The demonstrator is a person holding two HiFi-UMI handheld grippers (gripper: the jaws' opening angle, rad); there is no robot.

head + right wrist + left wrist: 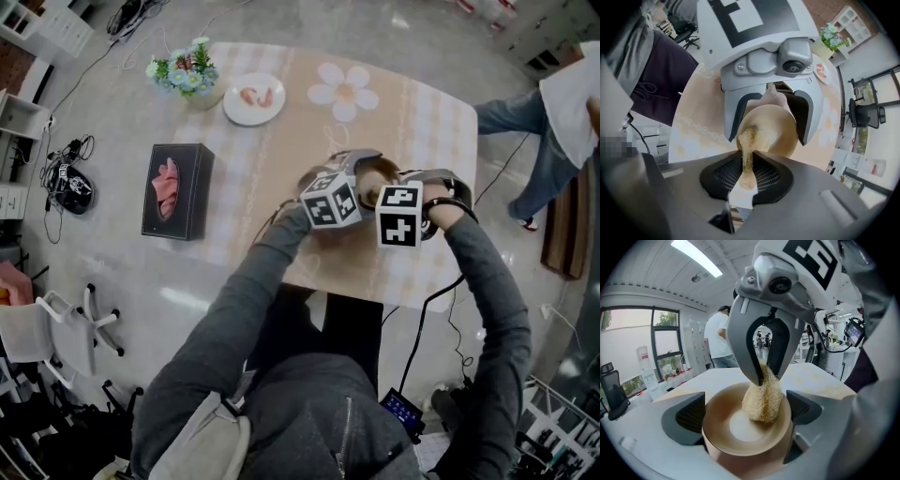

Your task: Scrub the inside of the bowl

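Note:
A tan bowl [723,430] is held tilted above the table, and my left gripper [746,420] is shut on it, one pad on each side of its wall. Pale loofah scrubber [762,401] rests against the bowl's inner wall, near the rim. My right gripper [746,174] is shut on that loofah [746,154] and reaches into the bowl [778,133] from above. In the head view both marker cubes meet over the table's near part, with the bowl [377,177] showing just beyond them.
The table [281,150] carries a white plate [254,98] of food, a flower pot [192,75], a flower-shaped mat [343,91] and a black box [177,190]. A person [553,122] stands at the right. A white chair [56,328] stands at the left.

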